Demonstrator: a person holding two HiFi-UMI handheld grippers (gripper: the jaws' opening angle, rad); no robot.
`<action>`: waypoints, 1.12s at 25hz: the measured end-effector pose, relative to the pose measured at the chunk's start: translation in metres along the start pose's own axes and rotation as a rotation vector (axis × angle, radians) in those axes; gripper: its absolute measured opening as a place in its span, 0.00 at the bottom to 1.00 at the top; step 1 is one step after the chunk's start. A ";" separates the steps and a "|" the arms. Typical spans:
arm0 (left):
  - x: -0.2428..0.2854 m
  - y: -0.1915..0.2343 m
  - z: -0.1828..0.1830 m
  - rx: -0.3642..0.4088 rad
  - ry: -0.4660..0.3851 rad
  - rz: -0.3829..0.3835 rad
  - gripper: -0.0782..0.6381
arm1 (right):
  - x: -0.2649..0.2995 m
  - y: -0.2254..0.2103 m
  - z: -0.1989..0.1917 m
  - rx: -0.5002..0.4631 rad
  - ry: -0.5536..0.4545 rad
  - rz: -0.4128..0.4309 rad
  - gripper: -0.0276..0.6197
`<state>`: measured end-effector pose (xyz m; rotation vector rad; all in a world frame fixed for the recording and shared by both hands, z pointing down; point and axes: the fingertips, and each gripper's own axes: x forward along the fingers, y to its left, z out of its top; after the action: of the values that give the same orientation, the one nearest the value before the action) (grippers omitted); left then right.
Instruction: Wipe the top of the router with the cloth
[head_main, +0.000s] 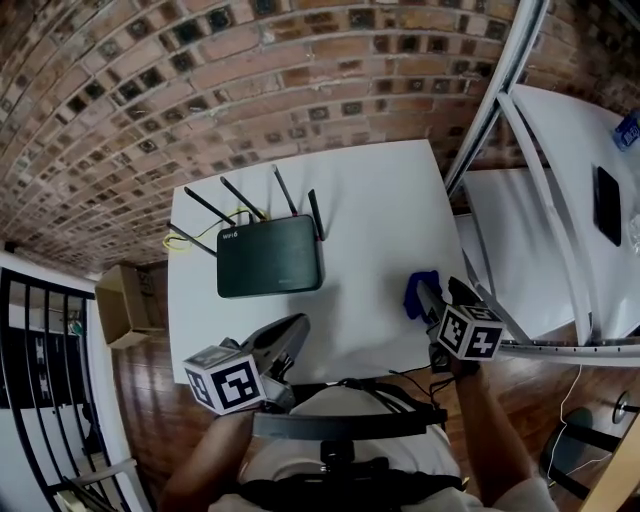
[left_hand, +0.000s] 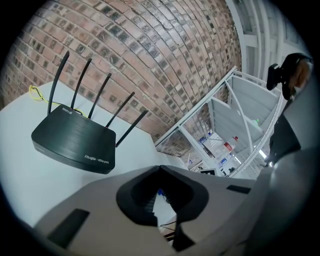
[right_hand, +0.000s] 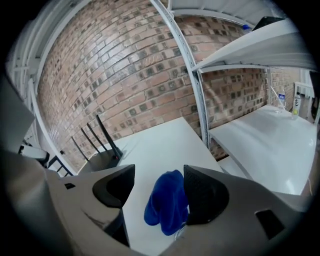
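Right gripper (right_hand: 159, 175): your jaws are spread wide, pointing down at the table's near right corner.
Between the right jaws: the blue cloth (right_hand: 165, 205) lies bunched on the table, close against the right-hand jaw; the left-hand jaw is clear of it, and nothing is pinched.
Cloth's long axis: the bunch runs lengthwise away from you, in line with the jaws.
Left gripper (left_hand: 161, 172): your jaw tips are pressed together with nothing between them; it hovers over the table's near edge, aimed past the router's right end.
Router (head_main: 270, 256): a flat black box on the left half of the white table (head_main: 380, 200), well apart from the cloth and from both grippers.
Router's long axis: runs left to right in the head view, parallel to the table's far edge.
Antennas (head_main: 243, 198): 5 thin black rods along the router's far edge, standing up and fanned out toward the brick wall (head_main: 250, 80).
Router's top: bare, with small white print at the far left corner.
Yellow cable (head_main: 180, 240): lies just left of the router.
Beyond the table: a white metal rack (head_main: 540, 200) on your right, a cardboard box (head_main: 125, 305) on the floor to your left.
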<state>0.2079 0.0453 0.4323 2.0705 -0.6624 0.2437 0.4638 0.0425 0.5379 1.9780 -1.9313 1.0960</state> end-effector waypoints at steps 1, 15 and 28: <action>0.001 -0.001 0.000 0.004 0.001 -0.001 0.15 | -0.005 0.003 0.005 0.021 -0.023 0.015 0.54; 0.009 -0.008 0.002 0.025 -0.003 -0.015 0.15 | -0.053 0.113 0.018 0.316 -0.114 0.487 0.07; 0.003 -0.006 0.005 0.035 -0.009 0.008 0.15 | -0.057 0.137 0.033 0.193 -0.110 0.538 0.06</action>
<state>0.2135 0.0424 0.4263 2.1037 -0.6762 0.2526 0.3569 0.0482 0.4305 1.6681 -2.5981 1.3576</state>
